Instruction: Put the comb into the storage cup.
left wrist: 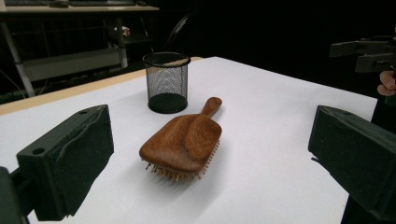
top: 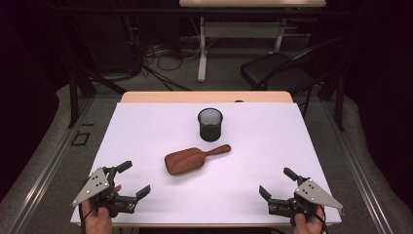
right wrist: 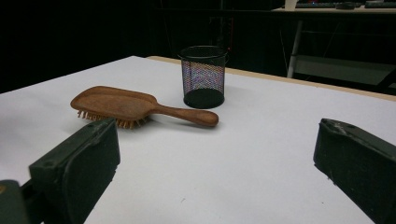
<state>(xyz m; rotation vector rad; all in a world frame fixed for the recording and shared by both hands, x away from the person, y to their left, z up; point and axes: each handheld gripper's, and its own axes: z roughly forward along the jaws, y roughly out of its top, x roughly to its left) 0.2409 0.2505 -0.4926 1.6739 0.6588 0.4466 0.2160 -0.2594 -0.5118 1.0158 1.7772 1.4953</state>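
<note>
Left gripper (top: 132,179), lower left of the high view: jaws spread wide, nothing between them, touching nothing. Right gripper (top: 275,182), lower right: likewise wide and empty. Brown wooden paddle hairbrush (top: 191,159) lies bristles-down at centre frame, near the black mesh cup (top: 210,124) above it.

hairbrush (left wrist: 182,142) bristles mostly hidden under wooden back; mesh cup (top: 210,124) contents too dark to tell
</note>
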